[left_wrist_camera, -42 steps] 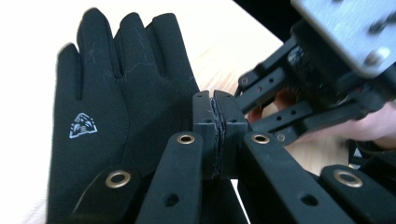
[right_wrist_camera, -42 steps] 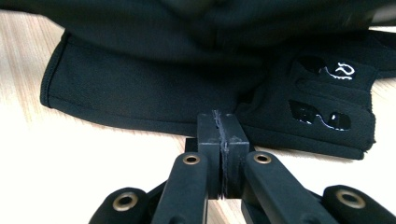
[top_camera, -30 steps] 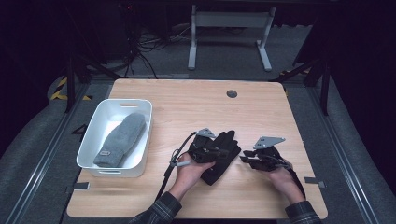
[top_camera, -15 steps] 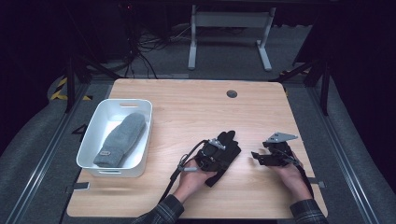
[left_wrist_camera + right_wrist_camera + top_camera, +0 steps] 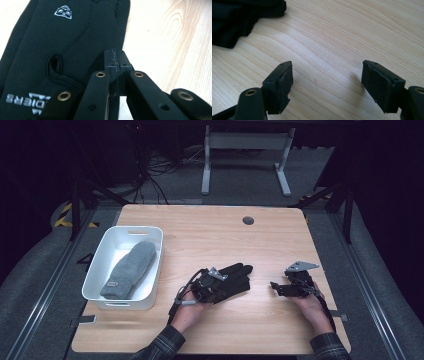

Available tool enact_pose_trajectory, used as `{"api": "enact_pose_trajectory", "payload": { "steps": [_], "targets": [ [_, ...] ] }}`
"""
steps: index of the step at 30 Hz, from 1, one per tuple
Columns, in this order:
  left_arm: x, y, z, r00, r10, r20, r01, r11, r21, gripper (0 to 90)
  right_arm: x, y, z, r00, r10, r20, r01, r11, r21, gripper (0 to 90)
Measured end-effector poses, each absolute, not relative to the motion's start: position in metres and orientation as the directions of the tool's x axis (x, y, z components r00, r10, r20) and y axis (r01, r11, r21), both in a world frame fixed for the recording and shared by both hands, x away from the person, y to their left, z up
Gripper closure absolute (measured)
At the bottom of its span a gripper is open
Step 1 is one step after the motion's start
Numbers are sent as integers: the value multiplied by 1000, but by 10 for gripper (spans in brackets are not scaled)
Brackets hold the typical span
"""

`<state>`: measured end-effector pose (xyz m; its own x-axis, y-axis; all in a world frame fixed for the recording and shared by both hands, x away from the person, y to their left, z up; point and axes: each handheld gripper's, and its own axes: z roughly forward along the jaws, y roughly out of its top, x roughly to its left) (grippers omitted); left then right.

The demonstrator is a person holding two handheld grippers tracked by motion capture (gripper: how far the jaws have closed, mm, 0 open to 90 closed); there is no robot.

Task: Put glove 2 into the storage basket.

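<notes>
the black glove (image 5: 231,281) lay near the middle of the wooden counter (image 5: 210,230). the left hand-held gripper (image 5: 115,65) had its jaws pressed together beside the glove's edge, pinching only a thin dark seam or thread. the right hand-held gripper (image 5: 327,82), well apart from the glove, had just been opening and stood wide over bare wood, holding nothing.

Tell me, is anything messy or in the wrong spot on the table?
A little. The grey mitten lies neatly in the white bin, but the black glove lies loose on the wooden table, its edge pinched in the shut left tool.
</notes>
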<state>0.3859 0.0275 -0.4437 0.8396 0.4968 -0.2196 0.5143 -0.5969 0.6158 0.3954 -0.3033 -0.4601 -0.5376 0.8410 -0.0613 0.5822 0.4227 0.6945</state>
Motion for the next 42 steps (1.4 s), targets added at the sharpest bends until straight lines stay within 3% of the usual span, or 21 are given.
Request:
{"api": "enact_pose_trajectory", "payload": {
  "steps": [5, 10, 12, 18, 29, 42],
  "targets": [
    [387, 28, -435, 860, 476, -186, 475, -611, 633, 776, 395, -303, -461, -544, 837, -57, 578, 423, 698, 258],
    [394, 29, -424, 898, 423, -120, 398, -665, 632, 527, 396, -304, -463, -544, 839, -31, 582, 403, 706, 230],
    [397, 29, -422, 902, 420, -98, 381, -671, 636, 488, 396, -304, -464, -543, 839, -29, 580, 400, 709, 212],
    [414, 26, -421, 926, 377, -36, 310, -702, 641, 263, 395, -304, -468, -536, 844, -32, 564, 386, 730, 162],
    [432, 13, -437, 941, 337, -3, 263, -728, 634, 153, 395, -304, -469, -533, 845, -34, 559, 382, 736, 155],
    [441, 14, -454, 943, 329, -47, 286, -730, 621, 167, 395, -304, -469, -533, 846, -33, 559, 381, 736, 155]
  ]
}}
